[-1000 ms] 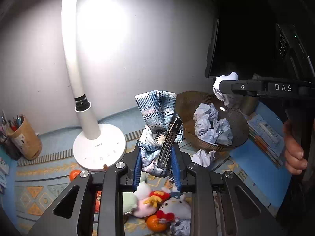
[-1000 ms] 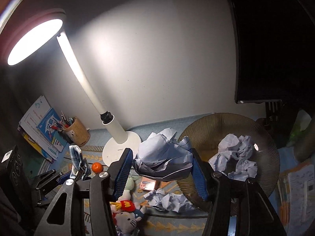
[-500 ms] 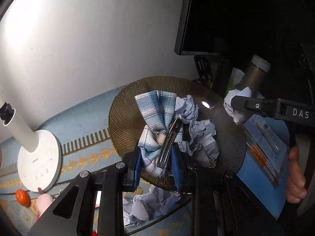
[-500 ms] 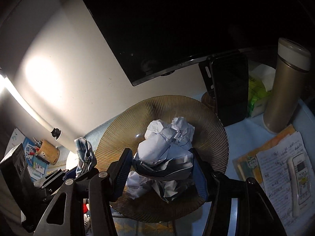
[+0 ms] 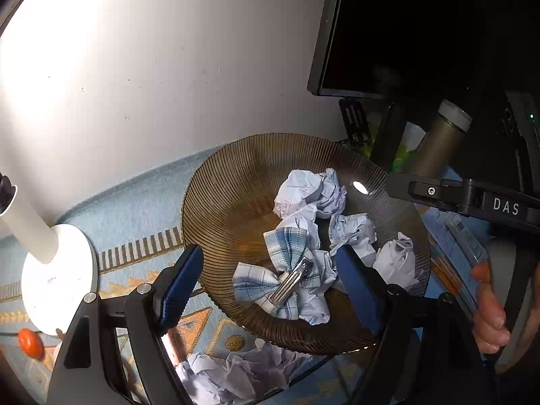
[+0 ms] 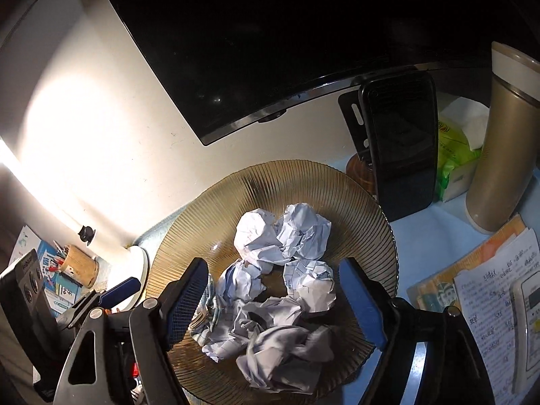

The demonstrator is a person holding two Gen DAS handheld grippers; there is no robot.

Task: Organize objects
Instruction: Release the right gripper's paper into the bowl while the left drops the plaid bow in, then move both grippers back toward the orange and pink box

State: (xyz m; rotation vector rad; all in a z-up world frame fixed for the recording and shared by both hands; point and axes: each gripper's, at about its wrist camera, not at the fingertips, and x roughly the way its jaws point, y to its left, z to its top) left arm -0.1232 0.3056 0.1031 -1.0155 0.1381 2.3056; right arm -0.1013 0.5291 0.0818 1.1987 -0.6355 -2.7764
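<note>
A ribbed amber glass plate [image 5: 219, 202] [image 6: 354, 195] holds several crumpled paper balls [image 5: 310, 192] [image 6: 297, 233]. A blue plaid cloth bow with a metal hair clip [image 5: 287, 270] lies on the plate among them; only its edge [image 6: 209, 298] shows in the right wrist view. My left gripper [image 5: 270, 283] is open and empty just above the bow. My right gripper [image 6: 276, 298] is open and empty over the plate, with a crumpled paper [image 6: 283, 347] lying just below it.
A white lamp base [image 5: 57, 273] stands left of the plate. More crumpled paper [image 5: 236, 374] and an orange ball [image 5: 30, 342] lie in front. A monitor [image 6: 270, 33], phone on a stand [image 6: 401, 148], thermos [image 6: 503, 155], tissue pack, papers and remote [image 6: 526, 317] are at right. A pen cup [image 6: 79, 263] is far left.
Both grippers opened over the plate. The left one let go of the plaid bow, the right one let go of its crumpled paper; both things now lie on the plate.
</note>
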